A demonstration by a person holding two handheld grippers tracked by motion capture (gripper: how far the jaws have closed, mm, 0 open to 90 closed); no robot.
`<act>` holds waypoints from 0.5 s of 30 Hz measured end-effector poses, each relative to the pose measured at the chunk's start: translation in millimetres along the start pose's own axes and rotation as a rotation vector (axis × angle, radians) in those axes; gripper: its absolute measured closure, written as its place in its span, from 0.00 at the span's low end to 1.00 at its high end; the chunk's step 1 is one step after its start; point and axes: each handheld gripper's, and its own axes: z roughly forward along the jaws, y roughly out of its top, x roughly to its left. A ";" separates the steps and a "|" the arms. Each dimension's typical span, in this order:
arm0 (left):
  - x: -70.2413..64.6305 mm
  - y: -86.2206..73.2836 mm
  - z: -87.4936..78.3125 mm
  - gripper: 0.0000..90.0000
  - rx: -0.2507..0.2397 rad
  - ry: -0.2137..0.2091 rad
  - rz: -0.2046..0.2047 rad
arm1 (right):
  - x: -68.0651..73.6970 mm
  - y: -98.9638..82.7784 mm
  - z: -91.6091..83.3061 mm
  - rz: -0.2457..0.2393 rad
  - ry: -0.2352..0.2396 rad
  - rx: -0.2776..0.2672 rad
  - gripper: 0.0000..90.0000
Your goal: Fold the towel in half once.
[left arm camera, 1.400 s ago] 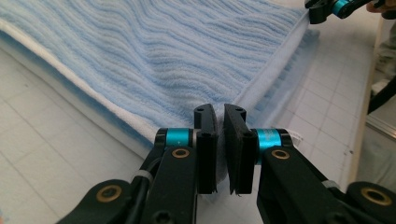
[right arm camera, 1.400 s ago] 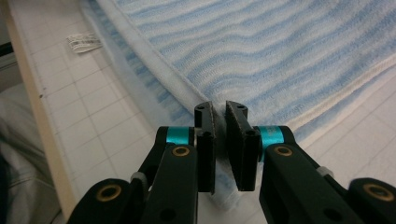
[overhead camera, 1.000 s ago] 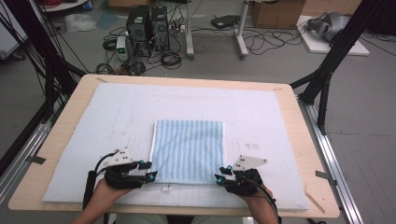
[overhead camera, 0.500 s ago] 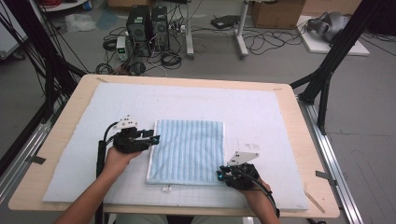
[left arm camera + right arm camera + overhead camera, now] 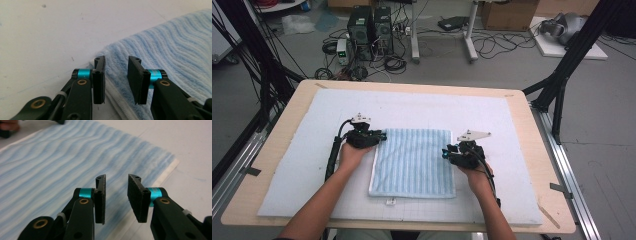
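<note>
Towel (image 5: pixel 413 161) btwn L/R tongs

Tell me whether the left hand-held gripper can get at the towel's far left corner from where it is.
Probably yes. The left hand-held gripper sits right at the towel corner, jaws slightly apart over its edge, and nothing lies between them and the cloth.

Your left gripper (image 5: pixel 379 137) sits at the far left corner of the blue striped towel (image 5: pixel 414 161), its jaws having just been closing; whether cloth is between them can't be told from above. Your right gripper (image 5: pixel 446 153) rests at the towel's right edge, about midway along it. The towel lies flat, folded square, on the white mat (image 5: pixel 307 150) covering the wooden table (image 5: pixel 287 107). Both forearms enter from the bottom edge.
</note>
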 end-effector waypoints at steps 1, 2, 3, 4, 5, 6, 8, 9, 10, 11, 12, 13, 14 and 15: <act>-0.1 0.8 1.1 0.76 0.010 0.010 0.008 | -3.4 1.6 5.8 0.015 0.001 0.005 0.76; -0.3 1.6 2.1 0.77 0.013 0.021 0.021 | -6.1 2.4 11.1 0.019 -0.015 0.008 0.78; -0.9 2.3 3.1 0.79 0.014 0.032 0.028 | -8.3 2.3 15.6 0.018 -0.033 0.018 0.79; -1.4 2.8 4.0 0.80 0.016 0.043 0.040 | -10.4 1.2 19.4 0.020 -0.056 0.038 0.80; -2.0 3.0 4.5 0.81 0.017 0.052 0.046 | -13.0 -0.9 22.7 0.029 -0.070 0.059 0.81; -2.3 3.0 4.7 0.82 0.015 0.055 0.045 | -16.5 -3.1 23.4 0.039 -0.062 0.054 0.82; -1.3 2.8 4.1 0.84 0.017 0.053 0.042 | -19.0 -3.7 20.5 0.035 -0.091 0.054 0.83; -1.1 2.7 4.1 0.84 0.016 0.053 0.036 | -20.0 -4.2 18.9 0.032 -0.104 0.061 0.83; -1.1 2.7 4.0 0.84 0.016 0.053 0.036 | -22.2 -5.1 17.9 0.039 -0.106 0.059 0.82; -1.1 2.7 4.1 0.84 0.015 0.052 0.036 | -23.7 -6.1 17.0 0.050 -0.108 0.060 0.81; -1.1 2.6 4.0 0.84 0.014 0.052 0.036 | -25.3 -6.8 15.9 0.061 -0.102 0.058 0.81; -1.1 2.6 3.9 0.84 0.013 0.051 0.034 | -25.7 -7.2 15.3 0.059 -0.108 0.057 0.80; -0.6 2.5 3.6 0.83 0.013 0.048 0.038 | -25.8 -7.3 14.5 0.057 -0.107 0.053 0.80; 0.0 2.5 2.6 0.82 0.015 0.042 0.033 | -25.3 -7.2 14.0 0.058 -0.107 0.049 0.79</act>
